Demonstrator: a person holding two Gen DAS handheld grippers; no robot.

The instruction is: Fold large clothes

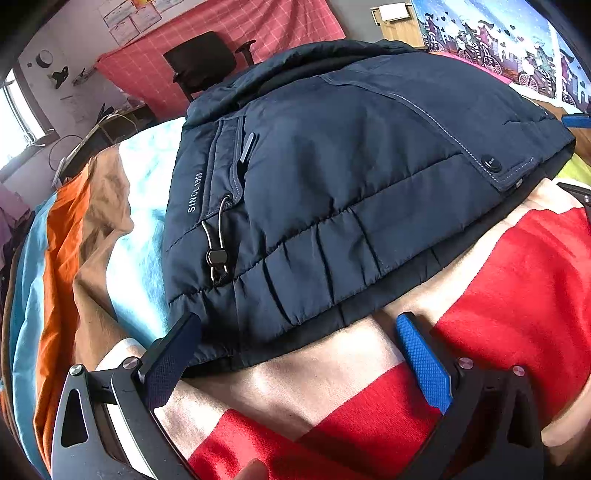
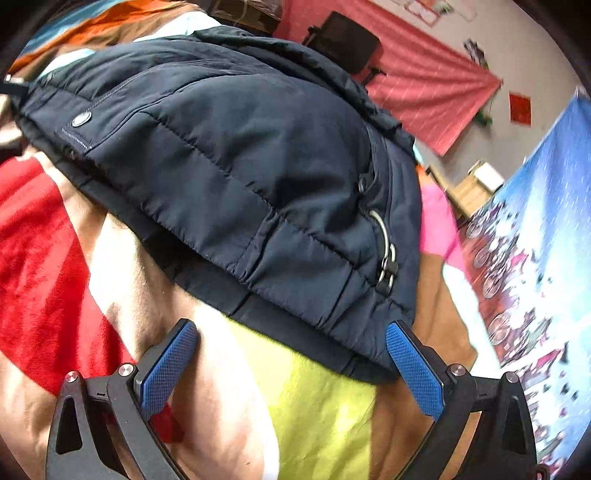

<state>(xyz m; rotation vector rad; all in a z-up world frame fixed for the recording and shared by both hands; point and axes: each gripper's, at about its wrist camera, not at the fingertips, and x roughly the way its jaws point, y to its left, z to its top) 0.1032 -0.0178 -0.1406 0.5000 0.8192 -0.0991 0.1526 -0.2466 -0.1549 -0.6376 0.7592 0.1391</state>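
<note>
A navy padded jacket point(image 1: 351, 177) lies folded into a thick bundle on a bed with a striped, many-coloured cover point(image 1: 517, 288). Its hem, with a drawcord and toggle point(image 1: 218, 258), faces the camera. My left gripper point(image 1: 299, 325) is open at the hem's near left corner, its left pad touching the fabric and nothing clamped. In the right wrist view the same jacket point(image 2: 240, 166) fills the upper middle. My right gripper point(image 2: 291, 332) is open just below the hem's right corner, its right pad at the fabric edge. The other gripper's tip point(image 1: 576, 120) shows at the far right.
The bed cover point(image 2: 325, 413) spreads red, cream, yellow, orange and light blue around the jacket. A black office chair point(image 1: 207, 62) stands before a red cloth on the wall. A blue bicycle-print hanging point(image 2: 535, 277) runs along the right. A wooden box point(image 1: 399, 22) is behind.
</note>
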